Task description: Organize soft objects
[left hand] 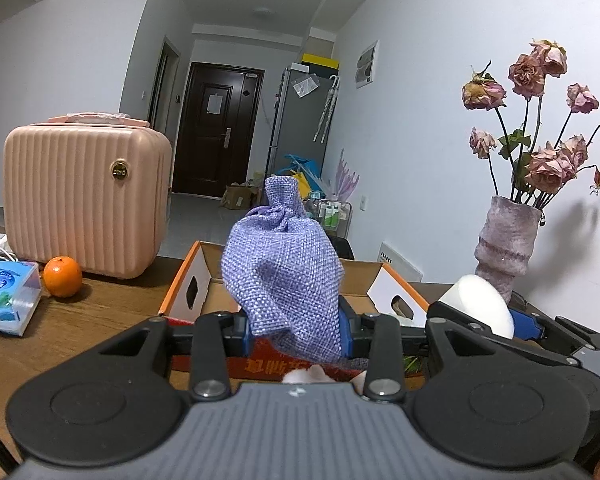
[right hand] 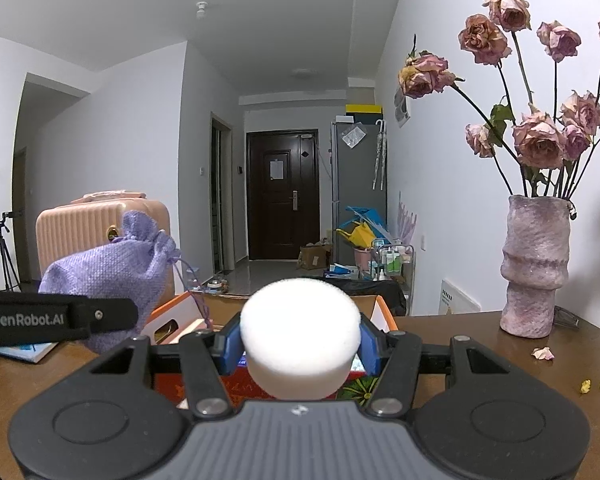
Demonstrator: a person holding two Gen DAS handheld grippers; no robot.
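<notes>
My left gripper (left hand: 296, 332) is shut on a purple woven drawstring pouch (left hand: 284, 272), which stands up between its blue pads. My right gripper (right hand: 300, 344) is shut on a round white foam puff (right hand: 300, 332). Both are held above the near side of an open cardboard box (left hand: 188, 280) with orange edges, also seen behind the puff as the box (right hand: 168, 320). From the right wrist view the pouch (right hand: 112, 268) and the left gripper's black finger (right hand: 60, 316) appear at the left. From the left wrist view the puff (left hand: 480, 304) shows at the right.
A pink ribbed suitcase (left hand: 84, 192) stands at the left on the wooden table (left hand: 92, 316), with an orange (left hand: 62, 276) and a blue tissue pack (left hand: 4, 296) in front. A pink vase of dried roses (right hand: 534, 268) stands at the right by the wall; petals (right hand: 542, 354) lie near it.
</notes>
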